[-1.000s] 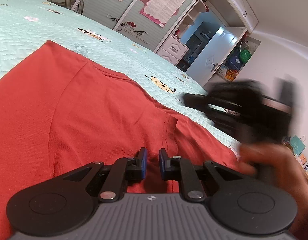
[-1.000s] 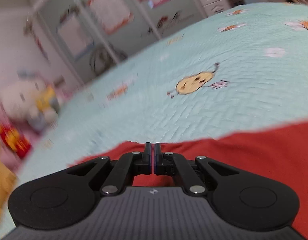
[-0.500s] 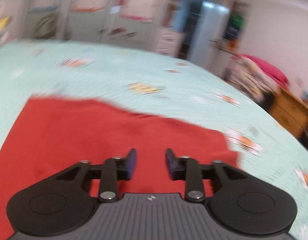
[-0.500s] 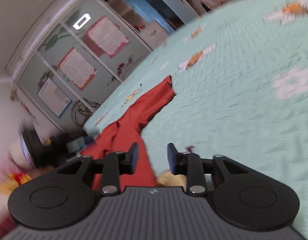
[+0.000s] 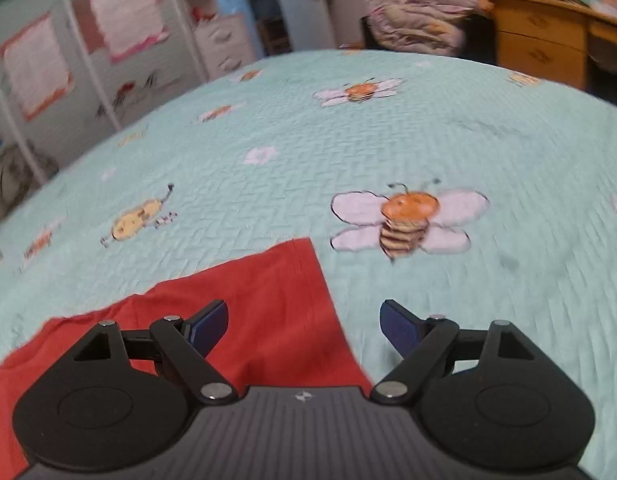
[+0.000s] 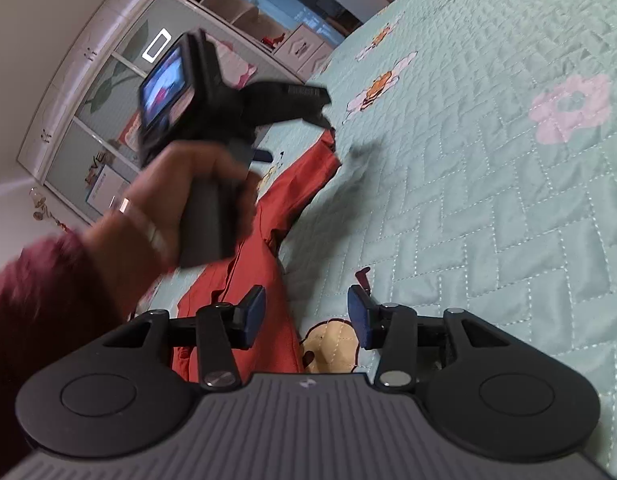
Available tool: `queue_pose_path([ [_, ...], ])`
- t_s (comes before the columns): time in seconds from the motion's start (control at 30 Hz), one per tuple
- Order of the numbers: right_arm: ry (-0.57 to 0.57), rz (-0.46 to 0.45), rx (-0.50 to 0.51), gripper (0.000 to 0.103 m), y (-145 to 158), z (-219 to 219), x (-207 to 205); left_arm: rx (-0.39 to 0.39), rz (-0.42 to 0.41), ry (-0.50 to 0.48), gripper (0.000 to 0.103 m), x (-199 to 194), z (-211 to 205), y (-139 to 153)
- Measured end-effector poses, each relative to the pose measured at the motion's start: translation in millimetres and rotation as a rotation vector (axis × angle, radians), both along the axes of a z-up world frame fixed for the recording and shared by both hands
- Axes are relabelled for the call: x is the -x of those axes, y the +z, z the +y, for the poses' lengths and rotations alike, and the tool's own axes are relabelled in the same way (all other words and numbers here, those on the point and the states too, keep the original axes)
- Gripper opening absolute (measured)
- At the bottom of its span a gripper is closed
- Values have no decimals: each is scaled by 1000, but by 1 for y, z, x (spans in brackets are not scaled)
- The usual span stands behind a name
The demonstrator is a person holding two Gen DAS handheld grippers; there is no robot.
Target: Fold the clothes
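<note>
Left wrist view: the left claw [image 5: 304, 322] is hovering low over the bed [image 5: 388, 140], blue pads spread wide apart and gripping nothing. The red garment [image 5: 268, 304] is lying flat on the quilted bedspread, reaching under the left pad and the middle of the gap, while the right pad is sitting over bare quilt. One squared corner of the cloth is pointing forward, toward the printed bee [image 5: 406, 220]; its straight side edge is running back from that corner toward the claw, roughly along the fingers' line. Right wrist view: the right claw [image 6: 306, 314] is also standing wide apart with nothing between the pads, close above the bed. From here the garment [image 6: 264, 264] is showing as a long, rumpled strip, stretching away from the claw toward the far wardrobe side of the bed, its near end under the left pad. The person's left hand [image 6: 188, 192], in a dark red sleeve, is holding the other tool above the far stretch of that strip; the picture is blurred there. Judgement: each claw is sitting at its own end of the garment, so the long axis is lying between them. Whether this flat shape is a finished fold or one awaiting another is not settled by these views.
</note>
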State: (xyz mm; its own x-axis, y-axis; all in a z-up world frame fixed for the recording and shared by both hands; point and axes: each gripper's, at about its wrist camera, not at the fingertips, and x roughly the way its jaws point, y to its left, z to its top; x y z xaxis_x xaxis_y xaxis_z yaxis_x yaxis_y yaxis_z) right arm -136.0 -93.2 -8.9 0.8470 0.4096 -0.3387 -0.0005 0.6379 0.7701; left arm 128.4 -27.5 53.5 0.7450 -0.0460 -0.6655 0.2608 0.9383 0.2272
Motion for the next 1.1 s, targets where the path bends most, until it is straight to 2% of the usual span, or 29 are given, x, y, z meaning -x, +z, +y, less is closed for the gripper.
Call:
queue_pose_path([
  [0.07,11,4,-1,46,-1,0,-3,-35,31,12,86,-16,-12,-3],
  [0.23,33,7,0,46,0,0,-1,-221,89,34,87,-35,-35,-24],
  [0.27,37,8,3,46,0,0,0,-243,82,34,88,-35,-37,-27],
  [0.37,47,12,16,46,1,1,2,-305,46,51,102,-35,-42,-32],
  [0.47,56,18,37,46,3,4,3,-219,74,76,101,-44,-30,-30],
  [0.53,62,22,52,46,5,5,4,-159,91,74,65,-47,-22,-24],
  [0.57,65,25,59,46,6,6,4,-129,97,61,27,-46,-17,-18],
  [0.6,68,26,66,46,6,7,4,-99,102,48,4,-46,-13,-12],
  [0.77,74,27,92,46,7,9,5,49,131,-17,4,-43,11,17],
  [0.83,75,27,91,46,7,7,5,146,113,-42,4,-41,34,40],
  [0.93,78,20,98,46,11,9,6,226,94,-55,4,-37,67,70],
  [1.0,109,-41,161,46,26,21,9,270,100,-63,4,-41,86,83],
  [1.1,155,-133,256,47,49,38,13,266,97,-82,4,-40,102,97],
])
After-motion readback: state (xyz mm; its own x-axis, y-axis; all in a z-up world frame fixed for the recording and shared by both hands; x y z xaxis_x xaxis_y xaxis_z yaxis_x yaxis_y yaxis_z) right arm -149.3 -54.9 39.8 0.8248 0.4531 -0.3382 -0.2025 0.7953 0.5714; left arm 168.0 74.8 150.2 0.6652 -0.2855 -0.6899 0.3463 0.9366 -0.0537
